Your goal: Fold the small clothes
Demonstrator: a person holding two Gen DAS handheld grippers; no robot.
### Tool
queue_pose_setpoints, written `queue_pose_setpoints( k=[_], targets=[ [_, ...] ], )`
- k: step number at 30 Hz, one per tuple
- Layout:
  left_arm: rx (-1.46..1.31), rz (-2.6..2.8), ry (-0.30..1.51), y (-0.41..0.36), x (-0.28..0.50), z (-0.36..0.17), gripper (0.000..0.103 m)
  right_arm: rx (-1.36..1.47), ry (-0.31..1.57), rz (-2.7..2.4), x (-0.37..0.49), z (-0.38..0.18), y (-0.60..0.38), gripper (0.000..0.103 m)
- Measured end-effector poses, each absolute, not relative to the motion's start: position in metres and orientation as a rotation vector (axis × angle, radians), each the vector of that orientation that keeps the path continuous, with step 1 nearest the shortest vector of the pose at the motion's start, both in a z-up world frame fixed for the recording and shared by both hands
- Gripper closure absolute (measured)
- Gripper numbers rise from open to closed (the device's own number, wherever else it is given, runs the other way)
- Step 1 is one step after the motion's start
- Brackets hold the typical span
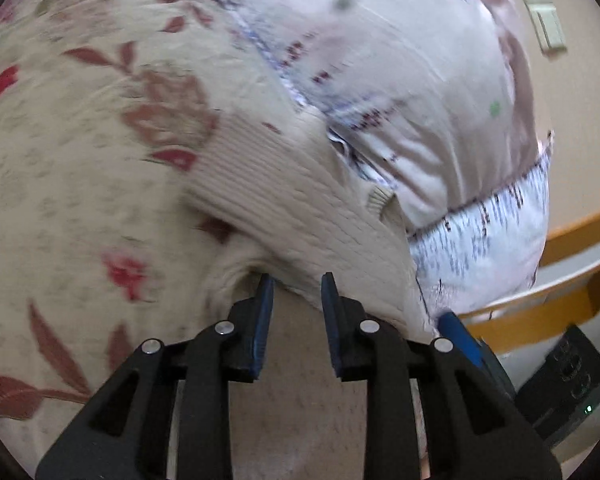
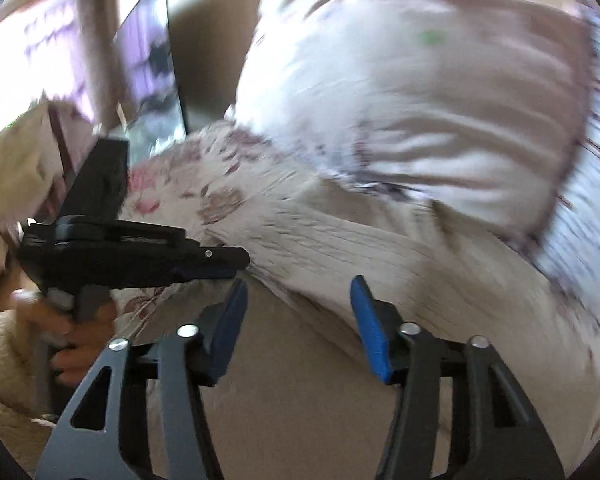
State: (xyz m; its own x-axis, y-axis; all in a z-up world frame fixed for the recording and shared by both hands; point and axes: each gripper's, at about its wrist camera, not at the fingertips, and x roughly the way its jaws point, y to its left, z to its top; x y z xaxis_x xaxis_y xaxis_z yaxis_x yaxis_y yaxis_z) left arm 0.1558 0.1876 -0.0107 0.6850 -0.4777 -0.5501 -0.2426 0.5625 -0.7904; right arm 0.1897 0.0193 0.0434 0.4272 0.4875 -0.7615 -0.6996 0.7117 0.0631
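Observation:
A beige ribbed knit garment lies spread on a floral bedsheet. My left gripper has its tips at a puckered edge of the knit. Its blue pads stand a little apart and no fabric is pinched between them. A blue pad of my right gripper shows at the garment's lower right corner. In the right wrist view my right gripper hangs open over the garment, holding nothing. At the left of that view a hand holds the left gripper, seen from the side.
A pale printed pillow or duvet lies bunched against the garment's far side, also in the right wrist view. A wooden bed frame runs along the right. A black device sits at lower right. Both views are motion-blurred.

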Motion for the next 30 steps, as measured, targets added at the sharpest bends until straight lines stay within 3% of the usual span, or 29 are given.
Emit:
queue_pose_setpoints(
  k=[8, 12, 16, 20, 25, 30],
  targets=[
    [-1.059, -0.150, 0.820, 0.201, 0.151, -0.021, 0.088, -0.432, 0.923, 0.738, 0.206, -0.005, 0.070, 0.056],
    [-1.048, -0.142, 0.820, 0.203, 0.149, -0.026, 0.094, -0.340, 0.936, 0.723, 0.212, -0.009, 0.060, 0.085],
    [-1.044, -0.138, 0.823, 0.204, 0.148, -0.027, 0.096, -0.187, 0.924, 0.696, 0.220, 0.006, 0.038, 0.094],
    [-1.042, -0.122, 0.828, 0.204, 0.148, -0.028, 0.099, 0.016, 0.869, 0.609, 0.227, 0.030, -0.008, 0.094],
    [-1.045, -0.122, 0.829, 0.205, 0.148, -0.029, 0.099, 0.463, 0.781, 0.264, 0.212, 0.045, -0.149, 0.095],
    [-1.034, -0.120, 0.831, 0.204, 0.148, -0.028, 0.099, 0.636, 0.967, 0.053, 0.184, -0.001, -0.234, 0.090]
  ],
)
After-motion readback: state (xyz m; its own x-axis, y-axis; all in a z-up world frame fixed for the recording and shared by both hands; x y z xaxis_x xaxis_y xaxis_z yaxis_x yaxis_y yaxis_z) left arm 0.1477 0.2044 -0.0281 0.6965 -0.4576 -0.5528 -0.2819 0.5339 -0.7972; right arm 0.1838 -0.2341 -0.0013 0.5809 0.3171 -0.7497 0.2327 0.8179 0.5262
